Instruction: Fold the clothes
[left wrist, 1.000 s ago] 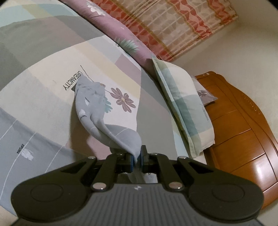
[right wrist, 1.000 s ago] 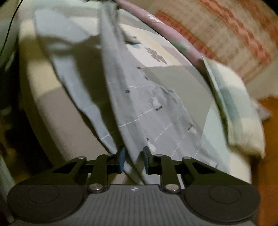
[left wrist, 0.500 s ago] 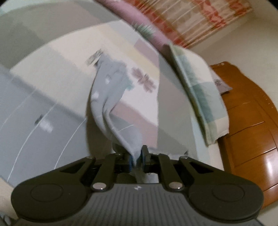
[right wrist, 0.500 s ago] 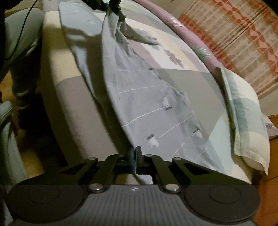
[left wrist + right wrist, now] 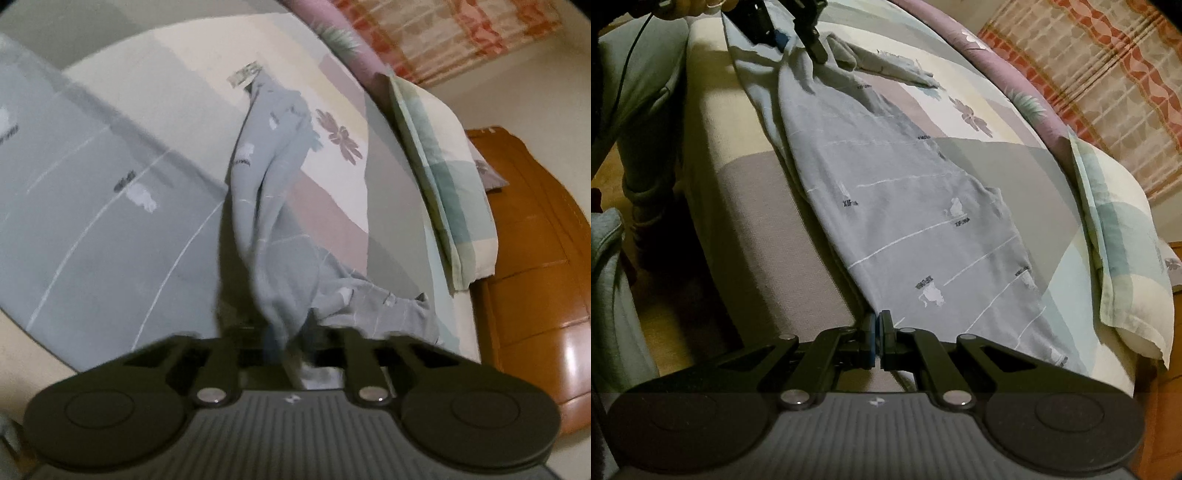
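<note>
Now both tongs grip the grey garment [image 5: 905, 206] — left tongs [image 5: 291, 339] closing, right tongs [image 5: 878, 328] clenched.

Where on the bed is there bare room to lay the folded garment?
Bare sheet lies between the grey garment and the pillow, around the flower print. The near bed edge is crowded: garment stretched between left gripper and right gripper.

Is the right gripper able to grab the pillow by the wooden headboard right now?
Probably not yet. The right gripper is shut on the grey garment, so it has no free jaws. The pillow lies farther up the bed, uncovered, with nothing blocking the way once the cloth is let go.
</note>
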A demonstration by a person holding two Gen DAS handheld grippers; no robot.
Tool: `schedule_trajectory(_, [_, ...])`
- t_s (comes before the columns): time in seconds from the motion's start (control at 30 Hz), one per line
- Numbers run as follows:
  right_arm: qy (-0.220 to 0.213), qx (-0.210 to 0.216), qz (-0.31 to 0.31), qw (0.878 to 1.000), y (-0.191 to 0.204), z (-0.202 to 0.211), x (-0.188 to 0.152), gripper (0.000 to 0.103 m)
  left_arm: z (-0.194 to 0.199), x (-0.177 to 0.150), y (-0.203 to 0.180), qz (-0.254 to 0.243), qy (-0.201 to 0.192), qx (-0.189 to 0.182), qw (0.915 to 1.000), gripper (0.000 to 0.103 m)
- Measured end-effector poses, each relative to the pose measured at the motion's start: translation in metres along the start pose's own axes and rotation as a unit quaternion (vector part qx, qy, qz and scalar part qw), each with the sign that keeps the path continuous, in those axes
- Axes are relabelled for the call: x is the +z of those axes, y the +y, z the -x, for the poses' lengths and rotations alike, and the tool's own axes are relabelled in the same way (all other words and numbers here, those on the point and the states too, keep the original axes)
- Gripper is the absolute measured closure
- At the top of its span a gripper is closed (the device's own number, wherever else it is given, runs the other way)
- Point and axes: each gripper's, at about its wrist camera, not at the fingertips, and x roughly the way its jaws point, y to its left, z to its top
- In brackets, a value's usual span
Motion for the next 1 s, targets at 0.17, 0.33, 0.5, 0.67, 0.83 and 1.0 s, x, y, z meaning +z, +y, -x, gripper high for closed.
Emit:
schedule_trajectory(0.17, [0.004, 0.000, -0.001, 1.000, 0.000, -0.001, 0.000, 0.100, 0.007, -0.002, -0.004, -0.007, 0.001, -0.007, 0.9999, 0.095])
schedule_trajectory(0.33, [0.008, 0.003, -0.004, 1.000, -0.001, -0.001, 0.001, 0.100, 0.009, -0.008, -0.001, -0.020, 0.010, 0.010, 0.9997, 0.095])
schedule_trajectory(0.5, [0.012, 0.001, -0.002, 1.000, -0.001, 0.000, 0.001, 0.100, 0.018, -0.005, 0.004, -0.035, 0.047, 0.045, 0.9973, 0.083])
schedule_trajectory(0.67, [0.014, 0.000, -0.005, 1.000, -0.001, -0.001, 0.002, 0.100, 0.030, 0.018, -0.024, -0.128, 0.017, 0.075, 0.9887, 0.077])
schedule_trajectory(0.83, [0.015, -0.004, -0.004, 1.000, 0.000, -0.002, 0.003, 0.100, 0.002, 0.059, -0.056, -0.214, 0.008, 0.104, 0.9712, 0.067])
schedule_trajectory(1.0, [0.017, -0.006, -0.008, 1.000, -0.003, -0.002, 0.004, 0.096, -0.054, 0.088, -0.086, -0.289, 0.025, 0.155, 0.9444, 0.062])
